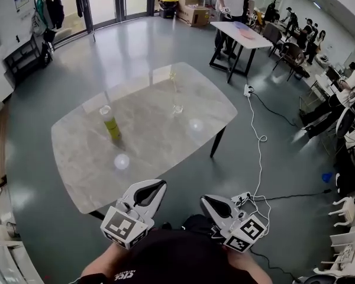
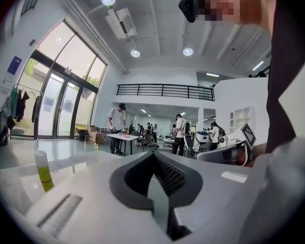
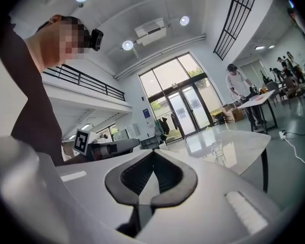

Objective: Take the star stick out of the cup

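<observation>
Marble table (image 1: 154,141) in a wide hall with a grey floor, seen from above. Toward its far side stands the clear cup (image 1: 177,107), and the star stick (image 1: 174,87) rises upright out of it. A yellow bottle (image 1: 110,123) stands well apart, to the cup's left. The left gripper (image 1: 161,186) and the right gripper (image 1: 205,201) hang at the near edge, close to the person's body. Both point level toward the table, far short of the cup. Each gripper view shows its jaws pressed together with nothing between them. In the right gripper view the cup (image 3: 217,151) lies to the right of the jaws. In the left gripper view the stick's star (image 2: 95,146) shows small, left of them.

Step in hand, as judged: the approach, with nothing grasped yet. To do it well:

- Spread one pair of jaws before reaching the stick.
- Come in level at the bare shaft, above the rim and below the star, so the pads close squarely on the thin stick and not on glass.
- The cup looks light and could tip or slide. Either the other gripper steadies its wall, or the pull goes straight up along the stick's own line until the lower end clears the rim.
- The bottle lies outside this path.
</observation>
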Demonstrator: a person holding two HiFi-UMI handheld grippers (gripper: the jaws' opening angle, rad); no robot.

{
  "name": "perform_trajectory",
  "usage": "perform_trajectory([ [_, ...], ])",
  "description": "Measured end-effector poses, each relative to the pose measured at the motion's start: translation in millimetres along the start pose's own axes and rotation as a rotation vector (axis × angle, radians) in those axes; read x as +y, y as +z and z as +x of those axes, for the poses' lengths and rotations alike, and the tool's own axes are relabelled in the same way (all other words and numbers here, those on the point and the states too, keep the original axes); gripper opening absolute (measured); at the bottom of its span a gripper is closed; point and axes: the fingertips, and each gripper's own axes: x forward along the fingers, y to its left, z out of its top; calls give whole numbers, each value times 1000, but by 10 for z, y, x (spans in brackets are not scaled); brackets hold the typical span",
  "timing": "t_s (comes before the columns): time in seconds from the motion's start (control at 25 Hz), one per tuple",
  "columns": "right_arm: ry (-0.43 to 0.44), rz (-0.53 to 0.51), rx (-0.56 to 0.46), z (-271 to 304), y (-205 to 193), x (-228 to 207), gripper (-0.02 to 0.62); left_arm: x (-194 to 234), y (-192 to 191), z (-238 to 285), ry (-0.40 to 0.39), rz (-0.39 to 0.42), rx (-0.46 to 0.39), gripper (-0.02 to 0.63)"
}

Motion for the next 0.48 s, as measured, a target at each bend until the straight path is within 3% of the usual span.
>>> perform_trajectory([
  [0.24,24,44,-22,251,172,-649,12,267,-15,514,32,-2,24,2],
  [0.48,93,37,8,565,453,-1437,12,603,71,1292,119,-30,30,2],
])
